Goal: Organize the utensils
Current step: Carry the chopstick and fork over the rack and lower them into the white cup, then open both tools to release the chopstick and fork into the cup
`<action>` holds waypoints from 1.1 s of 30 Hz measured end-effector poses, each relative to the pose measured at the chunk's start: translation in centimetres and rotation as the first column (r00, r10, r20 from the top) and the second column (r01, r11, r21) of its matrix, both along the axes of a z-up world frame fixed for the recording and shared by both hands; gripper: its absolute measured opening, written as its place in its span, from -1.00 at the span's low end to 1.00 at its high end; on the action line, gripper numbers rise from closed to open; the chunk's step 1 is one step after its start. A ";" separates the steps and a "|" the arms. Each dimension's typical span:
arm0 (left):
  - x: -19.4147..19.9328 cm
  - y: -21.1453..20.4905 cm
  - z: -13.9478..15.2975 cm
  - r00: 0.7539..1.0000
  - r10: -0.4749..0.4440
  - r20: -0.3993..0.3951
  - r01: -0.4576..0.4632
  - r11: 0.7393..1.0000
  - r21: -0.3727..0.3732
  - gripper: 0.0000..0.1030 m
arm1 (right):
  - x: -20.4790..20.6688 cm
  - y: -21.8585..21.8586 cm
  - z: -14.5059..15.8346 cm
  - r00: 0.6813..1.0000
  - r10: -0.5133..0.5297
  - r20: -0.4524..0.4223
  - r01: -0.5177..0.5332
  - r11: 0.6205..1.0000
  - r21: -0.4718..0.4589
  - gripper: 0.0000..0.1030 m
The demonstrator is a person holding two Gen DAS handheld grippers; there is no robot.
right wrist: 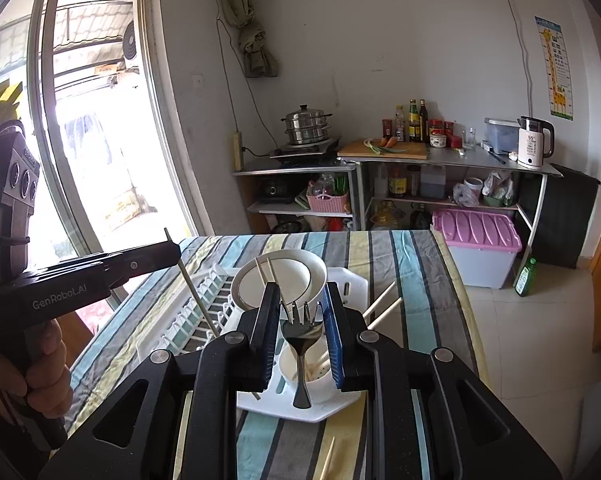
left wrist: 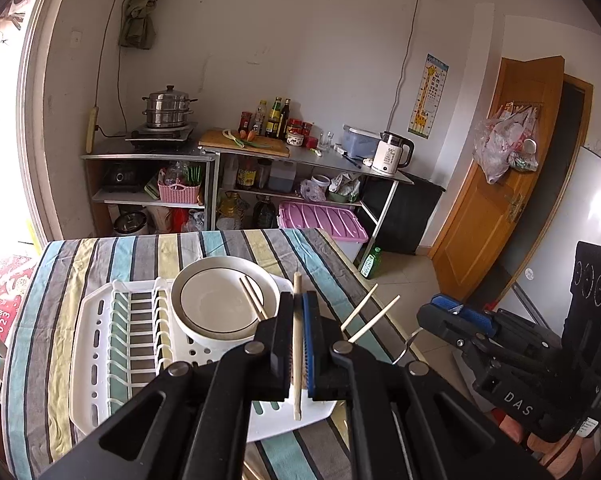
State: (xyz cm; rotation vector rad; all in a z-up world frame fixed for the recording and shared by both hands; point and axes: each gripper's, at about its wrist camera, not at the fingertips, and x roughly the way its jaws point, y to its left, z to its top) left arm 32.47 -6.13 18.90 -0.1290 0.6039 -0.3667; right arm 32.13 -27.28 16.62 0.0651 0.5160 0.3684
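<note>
Nearest the left wrist camera, the left gripper (left wrist: 298,344) is clamping a single wooden chopstick (left wrist: 297,344). Its jaws are standing fully closed on the shaft, and the stick is running roughly upright between the pads, with both ends projecting. Nearest the right wrist camera, the right gripper (right wrist: 302,334) is gripping a dark metal fork (right wrist: 300,340). Its jaws are standing narrowly apart and pressing on the fork's head, the tines pointing away from the camera and the handle hanging toward it.

Both utensils are being carried above the white dish rack (left wrist: 100,328), which is sitting on the striped tablecloth (left wrist: 60,272). Directly beyond the fork, a white utensil cup (right wrist: 314,376) is standing in the near corner of the rack; it appears to be holding at least one stick already. Farther along the rack, a white bowl (left wrist: 220,304) is resting with a pair of chopsticks (left wrist: 254,298) leaning inside it. Two more sticks (left wrist: 370,312) are lying on the cloth just beside the rack.

Judgement: the step in hand is the transfer of held utensils to the cup. The next move is calling for each gripper to be aligned over the cup opening, one at a time, with the utensil tilted handle-down and lowered before the jaws release. The bowl rim and the neighbouring gripper are presenting collision risks.
</note>
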 end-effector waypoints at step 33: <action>6.5 -1.0 -6.1 0.992 0.022 -0.122 -0.023 1.000 -0.009 -0.90 | 6.8 -1.0 -6.2 0.990 -0.026 -0.141 0.029 0.999 0.018 -0.56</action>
